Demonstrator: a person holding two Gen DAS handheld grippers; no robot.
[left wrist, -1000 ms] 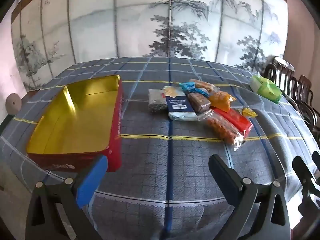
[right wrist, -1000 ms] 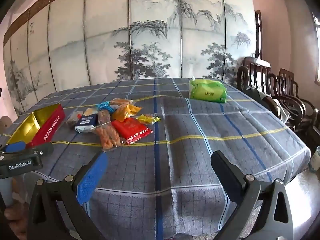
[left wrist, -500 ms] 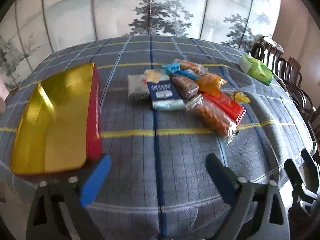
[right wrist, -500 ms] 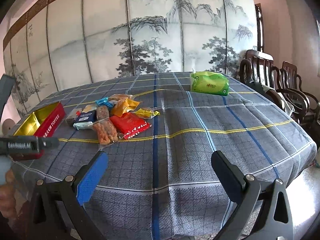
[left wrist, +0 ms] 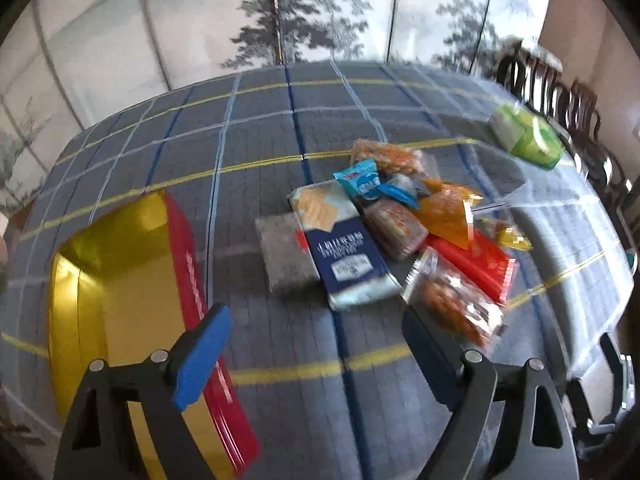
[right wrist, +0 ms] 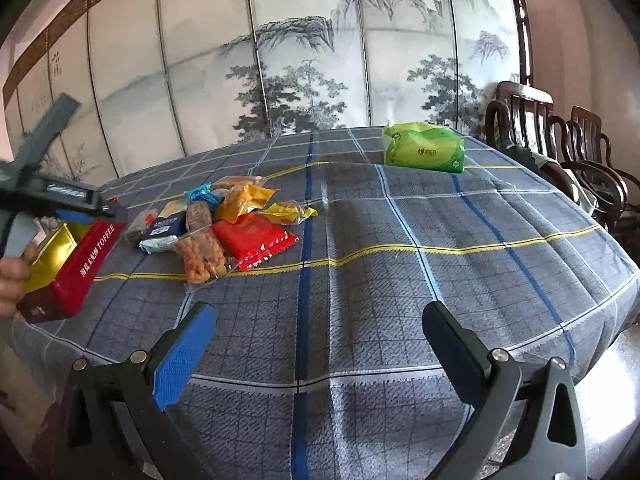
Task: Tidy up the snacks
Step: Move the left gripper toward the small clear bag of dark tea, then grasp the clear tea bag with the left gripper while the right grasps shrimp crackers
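Observation:
A pile of snack packets lies mid-table: a navy packet (left wrist: 349, 261), a grey one (left wrist: 285, 254), a clear bag of orange snacks (left wrist: 454, 298), a red packet (left wrist: 476, 261) and an orange one (left wrist: 444, 210). The pile also shows in the right wrist view (right wrist: 224, 224). An open red toffee tin with a gold inside (left wrist: 116, 300) sits left of it. My left gripper (left wrist: 316, 328) is open and empty, above the cloth between tin and pile. My right gripper (right wrist: 320, 328) is open and empty near the table's front edge.
A green tissue pack (right wrist: 424, 152) lies at the far right of the table. Dark wooden chairs (right wrist: 560, 148) stand to the right. A painted folding screen (right wrist: 320, 60) stands behind. The plaid cloth (right wrist: 440, 240) hangs over the table edges.
My left gripper has risen and moved forward over the table, tilting down toward the tin and snack pile. My right gripper has shifted slightly. Both stay open.

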